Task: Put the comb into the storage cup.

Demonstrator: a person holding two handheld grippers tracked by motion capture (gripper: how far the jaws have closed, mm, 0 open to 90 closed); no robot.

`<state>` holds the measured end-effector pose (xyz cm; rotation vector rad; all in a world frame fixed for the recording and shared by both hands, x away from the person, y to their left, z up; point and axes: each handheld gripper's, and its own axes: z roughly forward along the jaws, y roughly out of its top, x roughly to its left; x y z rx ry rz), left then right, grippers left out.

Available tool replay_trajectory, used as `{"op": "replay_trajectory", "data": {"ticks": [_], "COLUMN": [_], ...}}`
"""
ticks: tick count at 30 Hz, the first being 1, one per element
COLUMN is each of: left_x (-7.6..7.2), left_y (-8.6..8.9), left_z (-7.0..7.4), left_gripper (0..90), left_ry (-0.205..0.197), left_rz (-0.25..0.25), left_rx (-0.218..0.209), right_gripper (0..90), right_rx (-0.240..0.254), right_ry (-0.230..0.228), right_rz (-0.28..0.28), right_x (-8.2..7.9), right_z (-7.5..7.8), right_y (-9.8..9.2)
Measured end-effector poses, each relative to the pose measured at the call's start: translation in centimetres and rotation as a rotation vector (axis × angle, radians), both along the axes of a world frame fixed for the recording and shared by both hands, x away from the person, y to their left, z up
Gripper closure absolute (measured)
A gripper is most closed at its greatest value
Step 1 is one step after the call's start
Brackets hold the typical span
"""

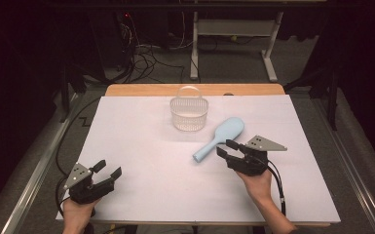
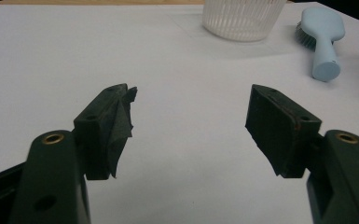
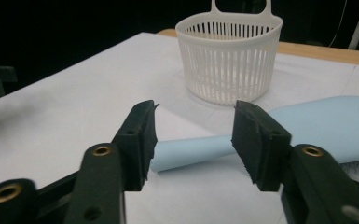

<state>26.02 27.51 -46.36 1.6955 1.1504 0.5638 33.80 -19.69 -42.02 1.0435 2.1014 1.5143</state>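
Note:
A light blue hairbrush (image 1: pixel 222 135) lies bristles down on the white table cover (image 1: pixel 146 141), right of centre, its handle pointing toward the front left. Behind it stands a white slatted basket (image 1: pixel 189 115) with an upright handle. My right gripper (image 1: pixel 225 147) is open just right of the handle's end. In the right gripper view the hairbrush (image 3: pixel 317 122) handle lies just beyond the jaws of the right gripper (image 3: pixel 193 126), with the basket (image 3: pixel 228 60) behind. My left gripper (image 1: pixel 108 168) rests open at the front left with nothing between its jaws, as the left gripper (image 2: pixel 191 112) shows in its own view.
The wooden table edge (image 1: pixel 195 89) shows behind the white cover. Cables (image 1: pixel 146 58) and a white desk frame (image 1: pixel 234 44) are on the floor beyond it. In the left gripper view the basket (image 2: pixel 242 18) and hairbrush (image 2: pixel 324 37) sit far off at the upper right.

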Motion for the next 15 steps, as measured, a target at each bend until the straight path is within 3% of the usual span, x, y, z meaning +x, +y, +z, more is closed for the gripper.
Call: {"op": "replay_trajectory", "data": {"ticks": [11,13,15], "left_x": [0.0,0.0,0.0], "left_y": [-0.1,-0.1,-0.1], "left_z": [0.0,0.0,0.0], "left_gripper": [31.7,31.7,31.7], "left_ry": [0.000,-0.002,-0.001], "left_rz": [-0.002,0.000,0.001], "left_rx": [0.004,0.000,0.001], "right_gripper": [65.2,69.0,70.2], "right_rx": [-0.056,-0.089,-0.093], "right_ry": [0.079,0.130,0.143], "right_rz": [0.028,0.039,0.045], "right_x": [1.9,2.5,2.7], "right_z": [0.8,1.1,1.2], "right_y": [1.7,2.3,2.4]}}
